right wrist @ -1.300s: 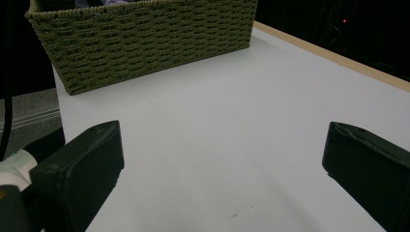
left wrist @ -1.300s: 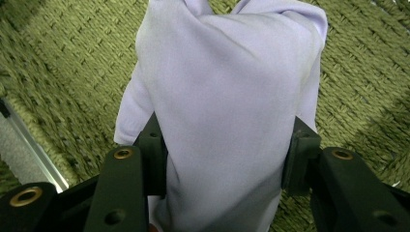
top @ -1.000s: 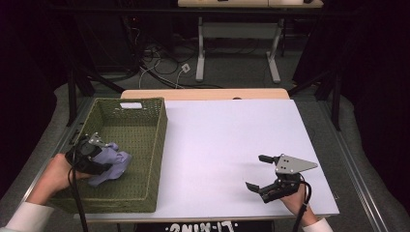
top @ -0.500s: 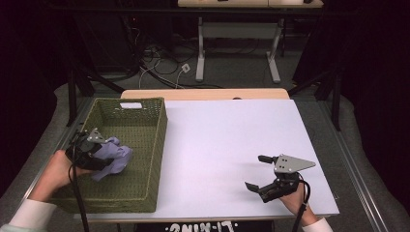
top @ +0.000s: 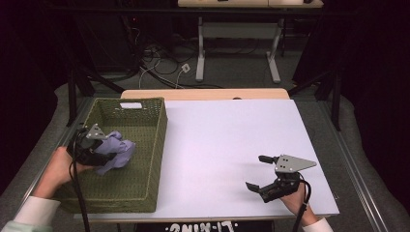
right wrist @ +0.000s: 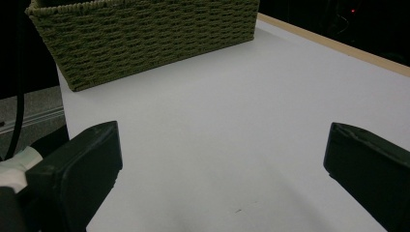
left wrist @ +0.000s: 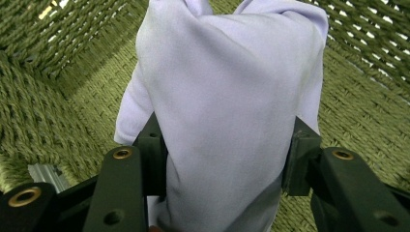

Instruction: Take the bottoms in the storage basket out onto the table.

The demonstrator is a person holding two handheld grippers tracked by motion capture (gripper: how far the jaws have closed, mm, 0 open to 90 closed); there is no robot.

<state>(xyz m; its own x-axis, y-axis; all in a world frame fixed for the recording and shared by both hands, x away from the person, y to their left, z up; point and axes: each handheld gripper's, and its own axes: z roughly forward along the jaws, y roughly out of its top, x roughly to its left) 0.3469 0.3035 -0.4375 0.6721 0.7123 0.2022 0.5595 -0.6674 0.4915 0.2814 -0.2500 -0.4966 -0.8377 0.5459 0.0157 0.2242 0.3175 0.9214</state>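
A bunched lavender cloth is held by the left gripper above the inside of the green woven basket, near its left wall. In the left gripper view the cloth is seen pinched between the two black jaws, their pads pressed into the fabric from both sides, with the basket's woven floor behind it. A grey three-cornered plate is carried on top of this gripper, and a black cable is trailed from it toward the person's left hand and white sleeve.

The right gripper is rested low over the white tabletop, near its front right corner and well apart from the basket. Its jaws are spread wide with nothing between them; in the right gripper view bare white surface is seen between them, and the basket's outer wall beyond.

A pale rectangular label is fixed on the far inner wall of the basket; no writing can be read on it. White characters are printed on the dark strip at the table's front edge, seen upside down and too blurred to be read with certainty.
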